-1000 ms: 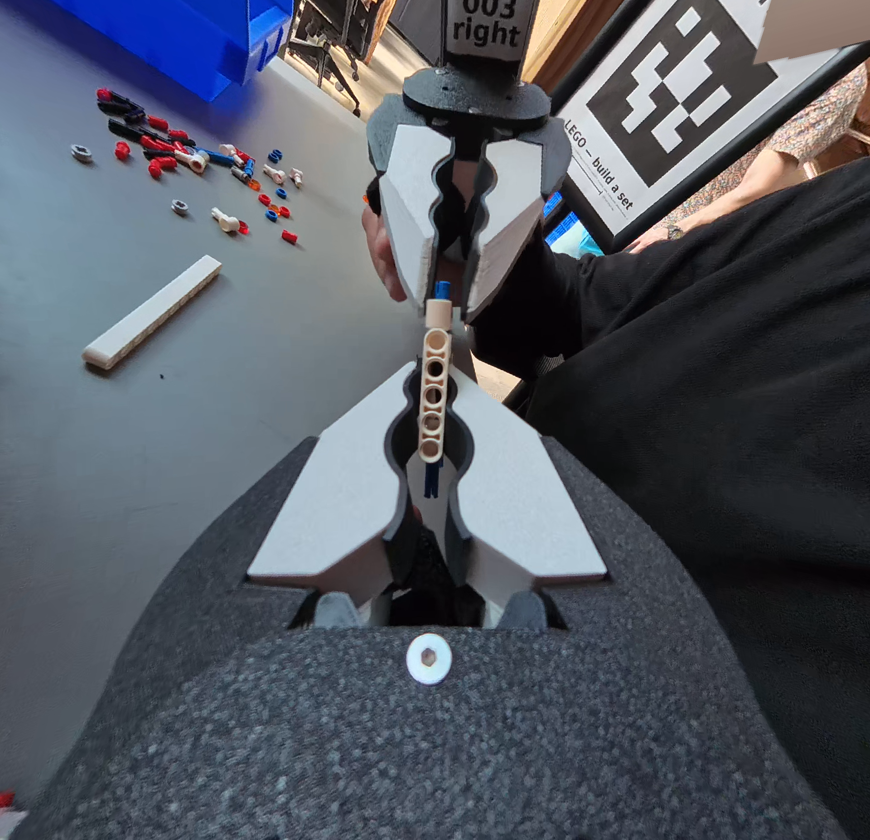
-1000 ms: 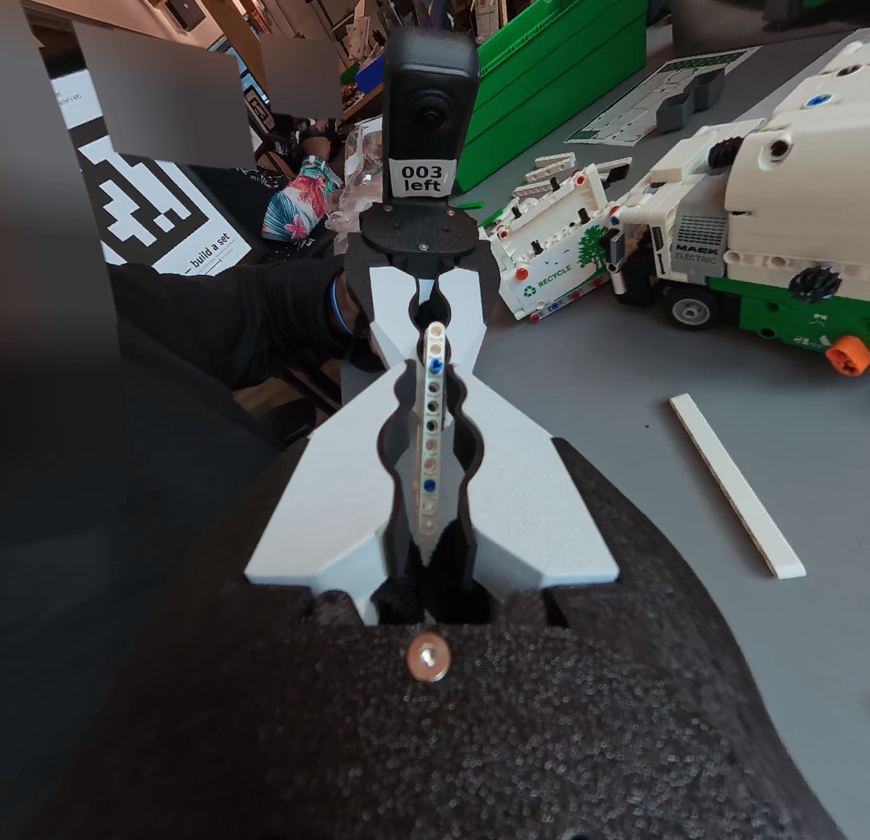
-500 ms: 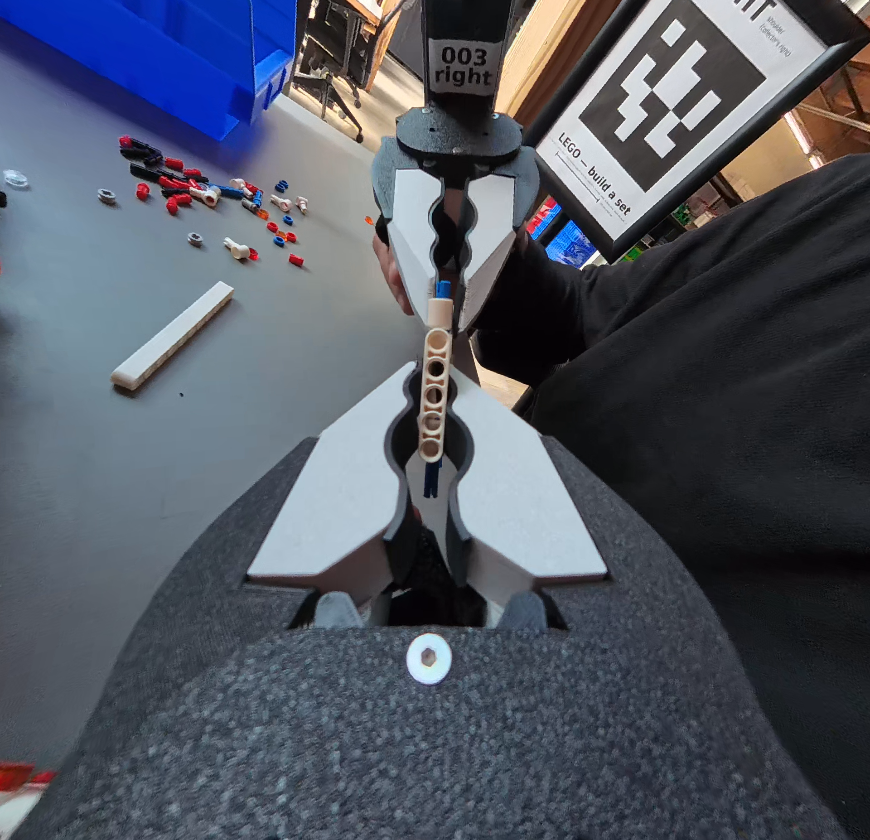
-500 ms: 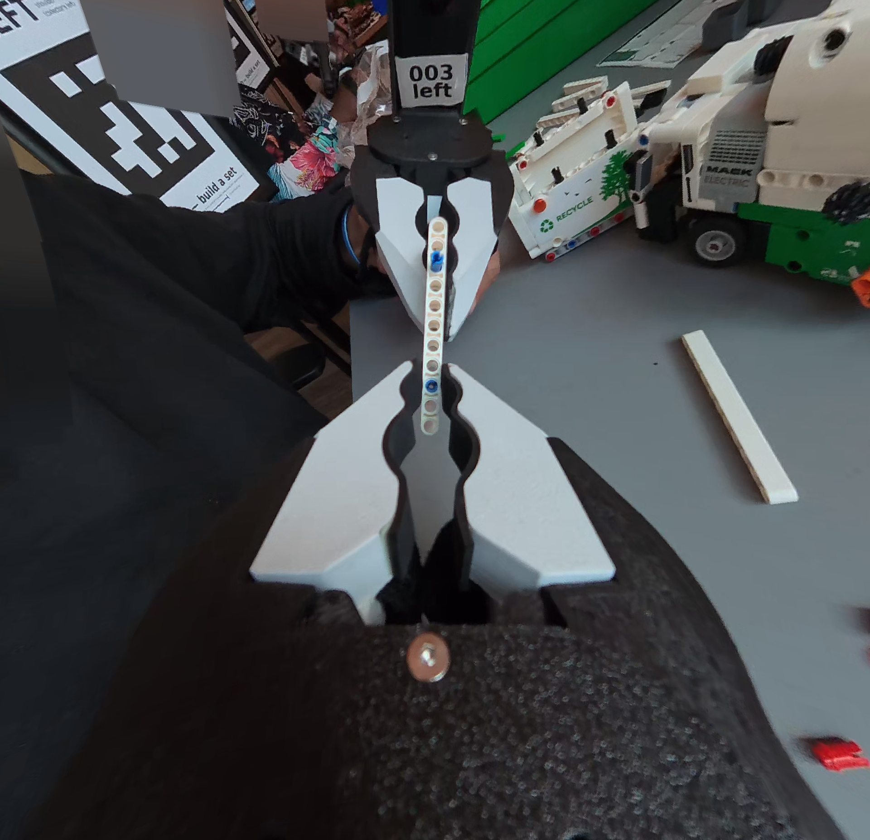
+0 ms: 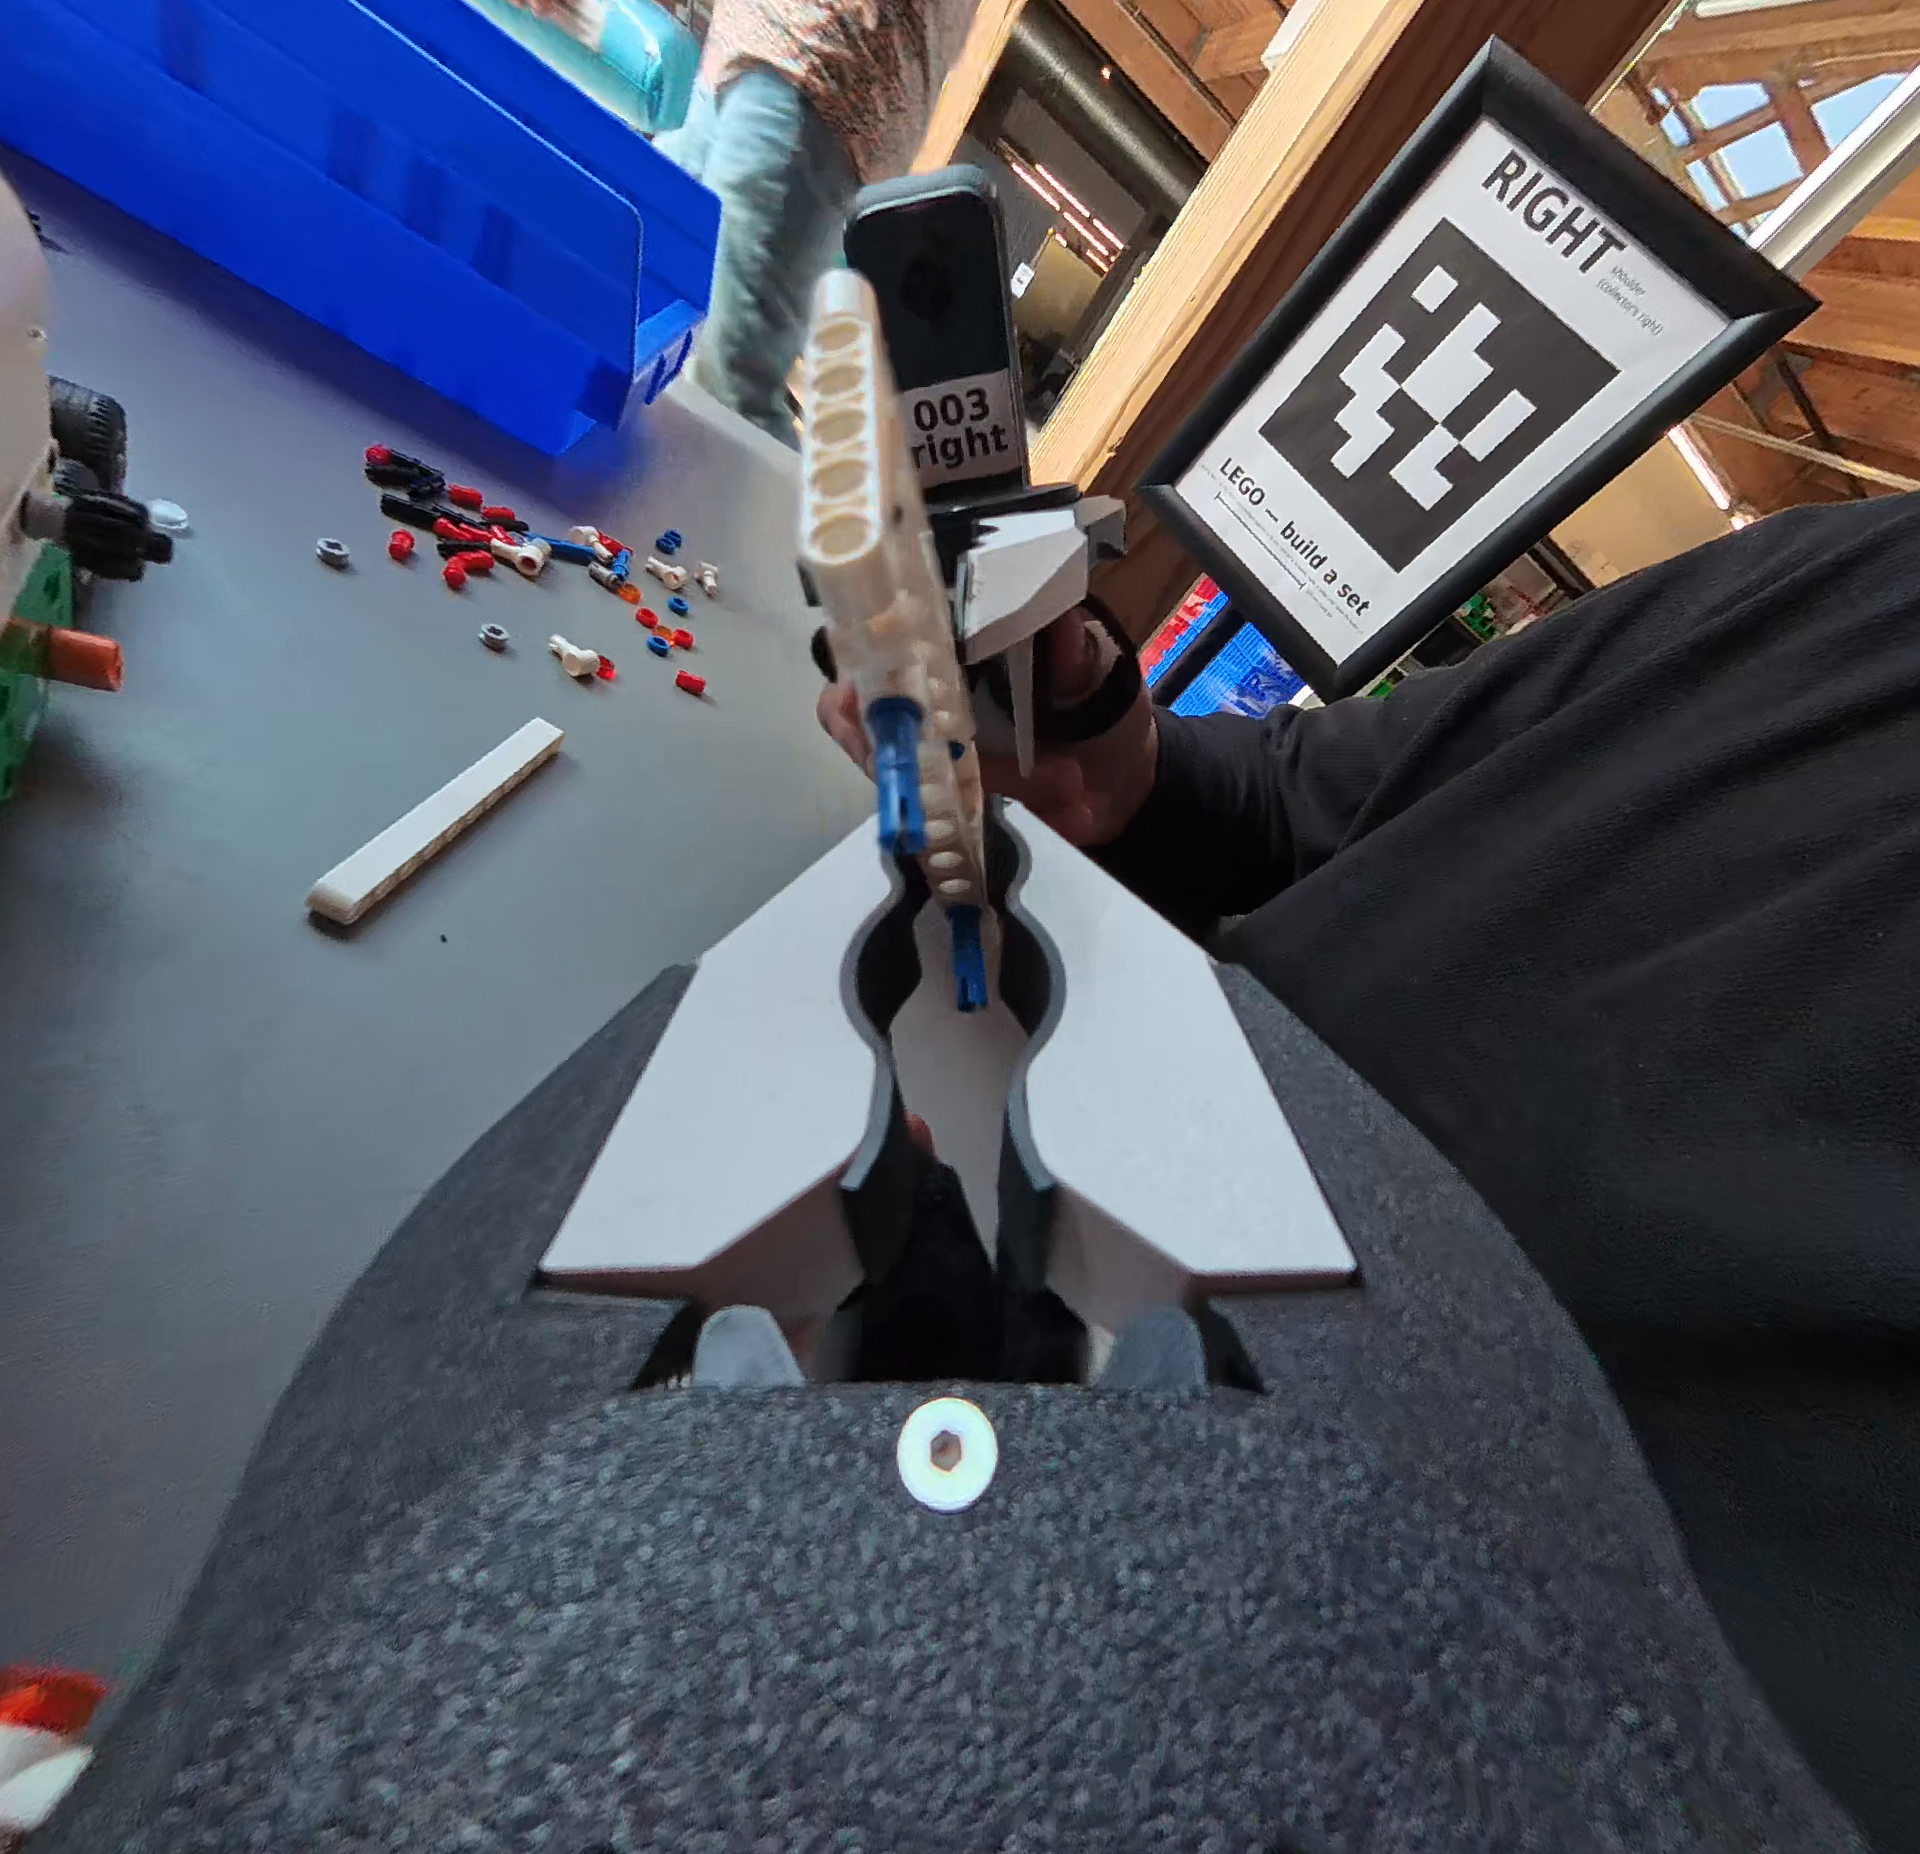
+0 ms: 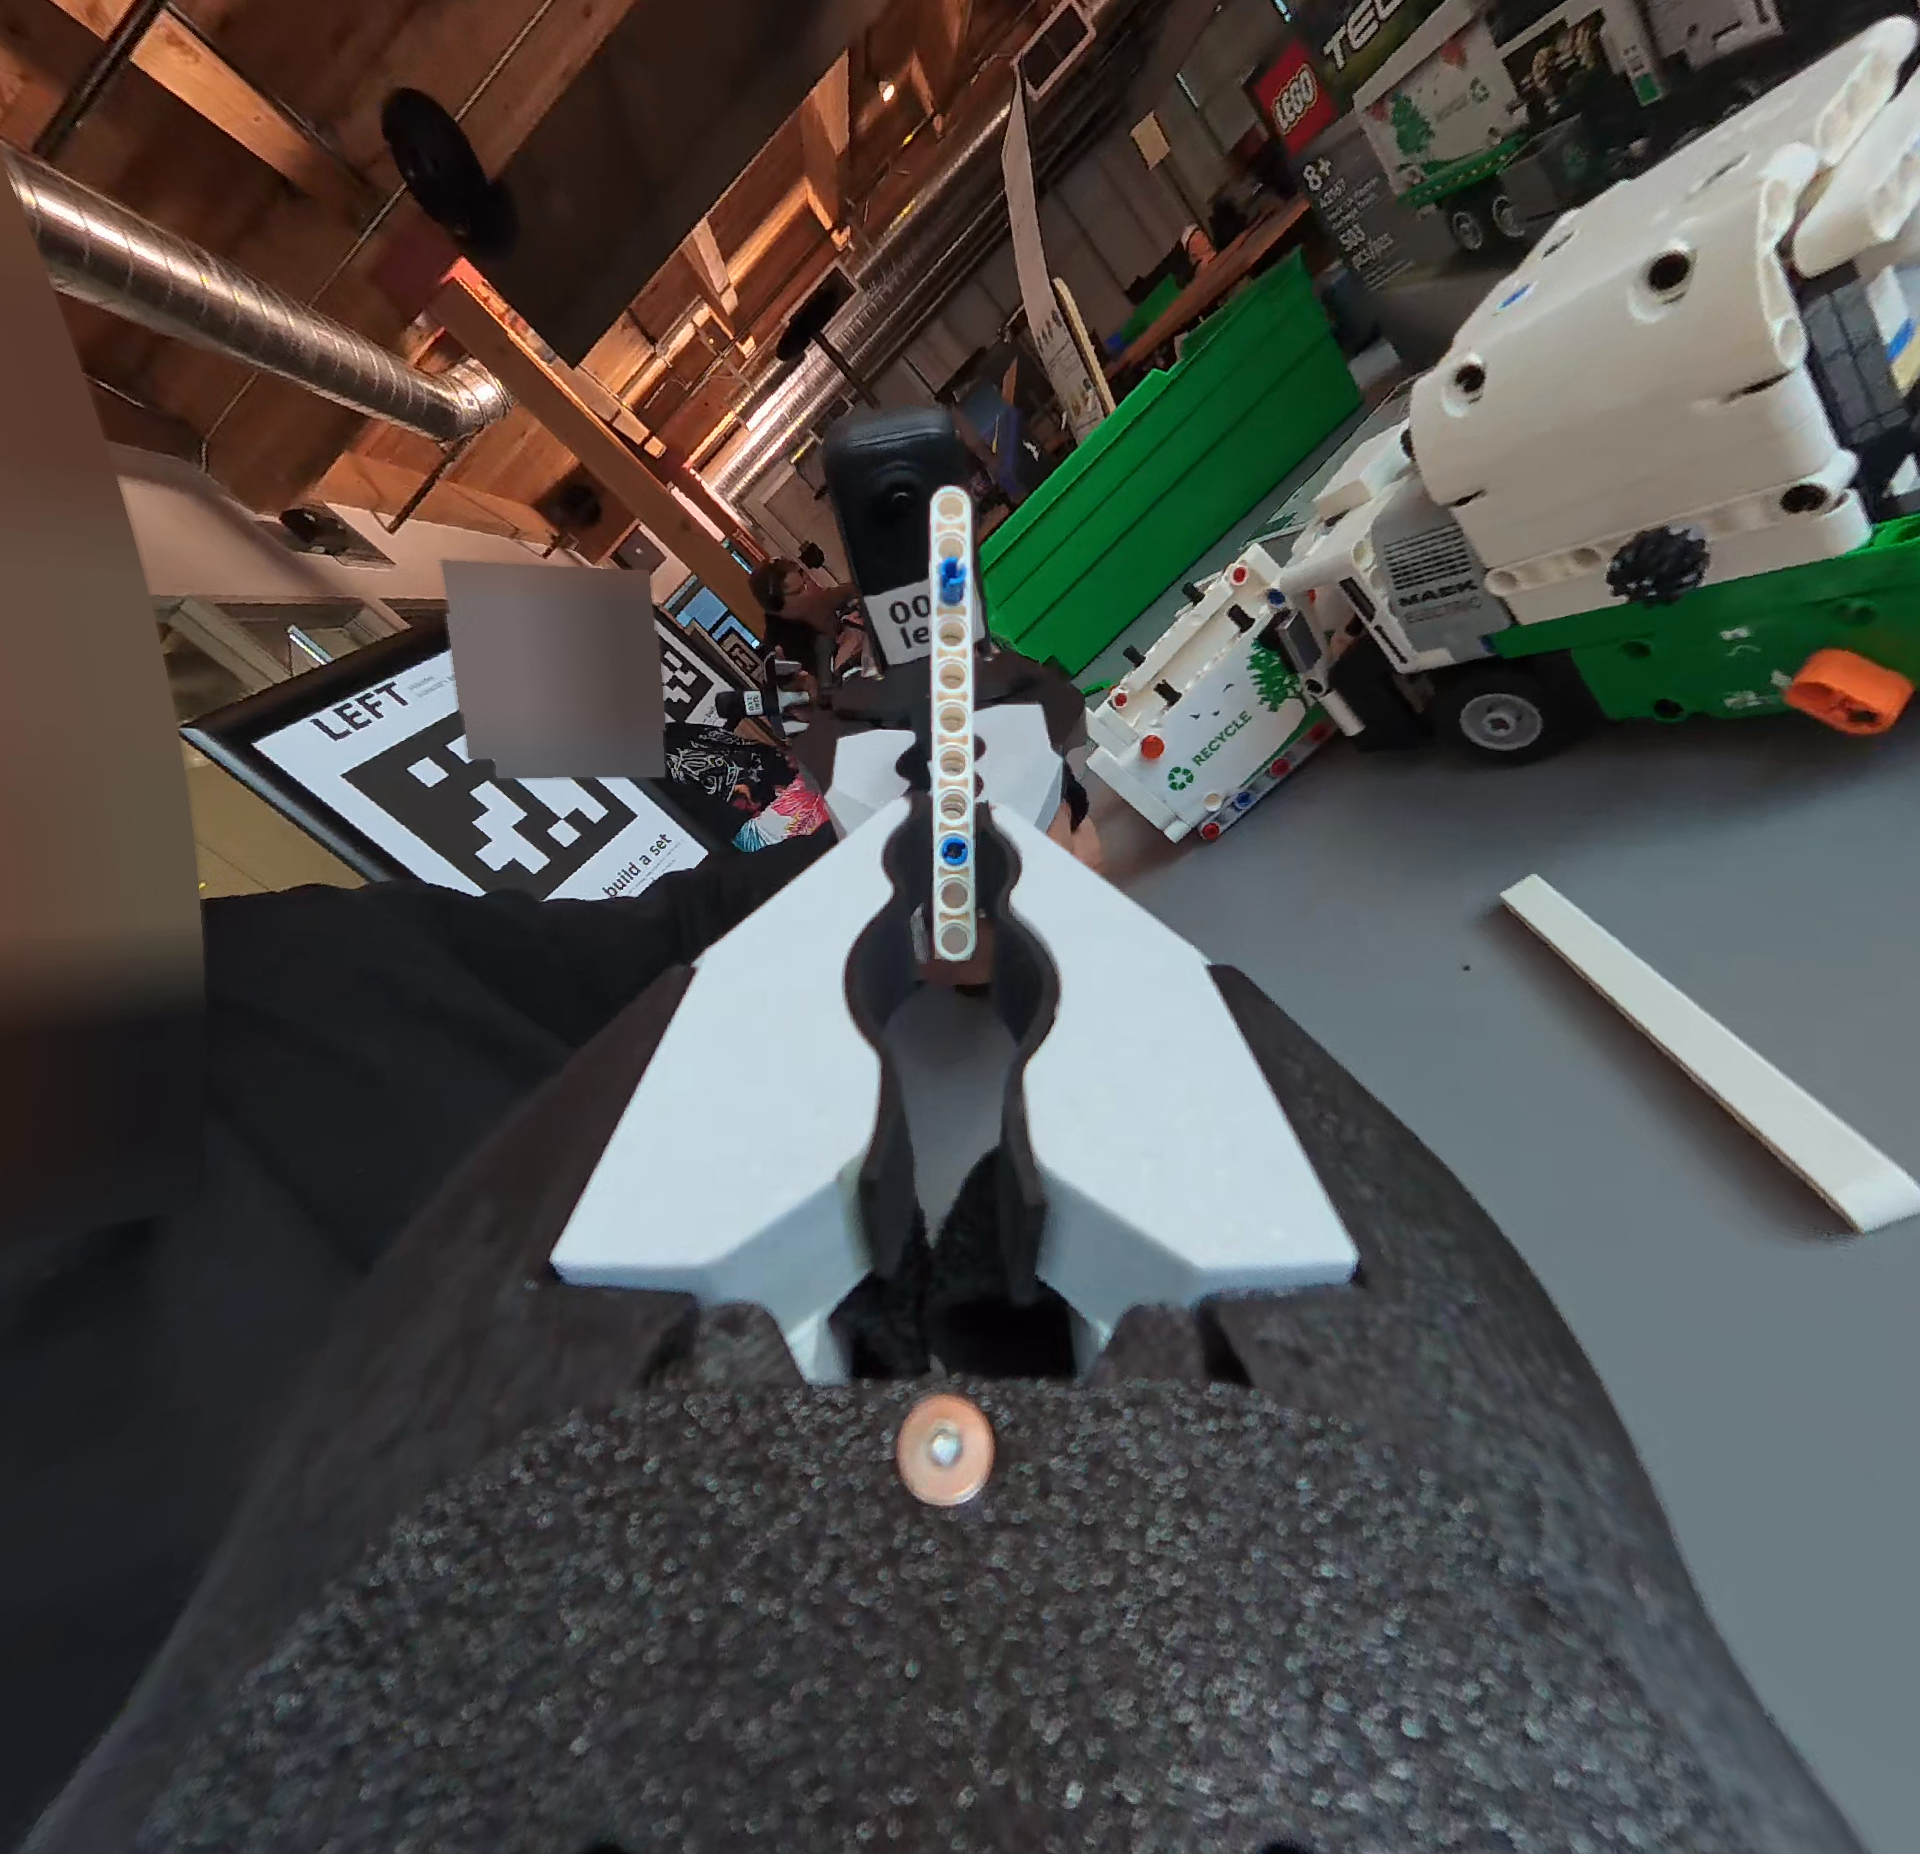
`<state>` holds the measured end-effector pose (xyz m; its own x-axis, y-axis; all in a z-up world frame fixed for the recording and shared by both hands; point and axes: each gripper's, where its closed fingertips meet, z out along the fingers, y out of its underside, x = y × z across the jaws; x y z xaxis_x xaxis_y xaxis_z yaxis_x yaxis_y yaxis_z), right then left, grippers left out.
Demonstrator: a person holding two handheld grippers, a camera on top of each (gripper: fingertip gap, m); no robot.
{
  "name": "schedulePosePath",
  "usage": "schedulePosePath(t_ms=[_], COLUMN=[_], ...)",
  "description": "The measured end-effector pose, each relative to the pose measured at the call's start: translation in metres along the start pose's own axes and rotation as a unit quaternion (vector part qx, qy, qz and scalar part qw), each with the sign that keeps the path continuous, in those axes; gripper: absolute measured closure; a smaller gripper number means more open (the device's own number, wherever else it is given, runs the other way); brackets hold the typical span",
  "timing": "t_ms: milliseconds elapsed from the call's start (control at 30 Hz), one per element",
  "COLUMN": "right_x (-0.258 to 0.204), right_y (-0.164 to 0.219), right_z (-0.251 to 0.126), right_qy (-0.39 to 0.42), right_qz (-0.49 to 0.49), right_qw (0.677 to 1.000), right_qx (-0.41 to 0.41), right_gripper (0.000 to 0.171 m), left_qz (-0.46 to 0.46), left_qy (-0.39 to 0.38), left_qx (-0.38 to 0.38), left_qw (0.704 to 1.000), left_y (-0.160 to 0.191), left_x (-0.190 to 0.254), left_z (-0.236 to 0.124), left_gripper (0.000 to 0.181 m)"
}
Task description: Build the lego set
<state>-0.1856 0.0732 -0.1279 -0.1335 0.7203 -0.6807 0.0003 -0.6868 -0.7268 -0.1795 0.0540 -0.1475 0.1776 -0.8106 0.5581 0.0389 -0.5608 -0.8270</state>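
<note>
Two-pin beam (image 6: 951,765) swung upward, pinched by right hand-held gripper (image 6: 954,869); left hand-held gripper (image 5: 948,874) parted, empty

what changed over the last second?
The left tool seems to have opened and let go of the white beam, which now leans across its tips. The right tool keeps its grip on the beam's end. Both tools have tilted upward. The loose strip and scattered pins on the table are unmoved.

White holed beam (image 6: 954,724) with blue pins (image 6: 951,848); green-and-white truck (image 6: 1621,516); red, blue, black loose pieces (image 5: 520,568); grey table (image 5: 208,973)
</note>
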Motion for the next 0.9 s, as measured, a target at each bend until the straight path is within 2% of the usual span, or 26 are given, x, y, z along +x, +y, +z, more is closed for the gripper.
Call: schedulePosePath(t_ms=[133, 400, 600, 667, 900], right_x=[-0.003, -0.004, 0.001, -0.001, 0.0], right_y=[0.002, 0.01, 0.028, 0.022, 0.015], right_z=[0.0, -0.004, 0.001, 0.004, 0.002], right_qy=[0.0, -0.018, -0.006, 0.012, -0.021], right_qz=[-0.023, 0.001, 0.006, -0.039, -0.013], right_qw=[1.0, 0.999, 0.997, 0.998, 0.999], right_qx=[-0.011, -0.033, -0.071, -0.05, -0.03], right_gripper=[0.165, 0.165, 0.165, 0.165, 0.165], left_qz=[-0.011, -0.009, -0.026, -0.025, -0.017], left_qy=[0.018, 0.025, 0.019, 0.019, 0.011], left_qx=[-0.004, -0.017, 0.017, 0.025, 0.011], left_qw=[1.0, 0.999, 0.999, 0.999, 1.0], left_y=[0.001, 0.006, -0.008, -0.012, -0.009], left_x=[0.003, 0.006, -0.002, -0.002, -0.002], left_z=[-0.001, 0.0, -0.008, -0.011, -0.009], left_gripper=[0.177, 0.177, 0.177, 0.178, 0.177])
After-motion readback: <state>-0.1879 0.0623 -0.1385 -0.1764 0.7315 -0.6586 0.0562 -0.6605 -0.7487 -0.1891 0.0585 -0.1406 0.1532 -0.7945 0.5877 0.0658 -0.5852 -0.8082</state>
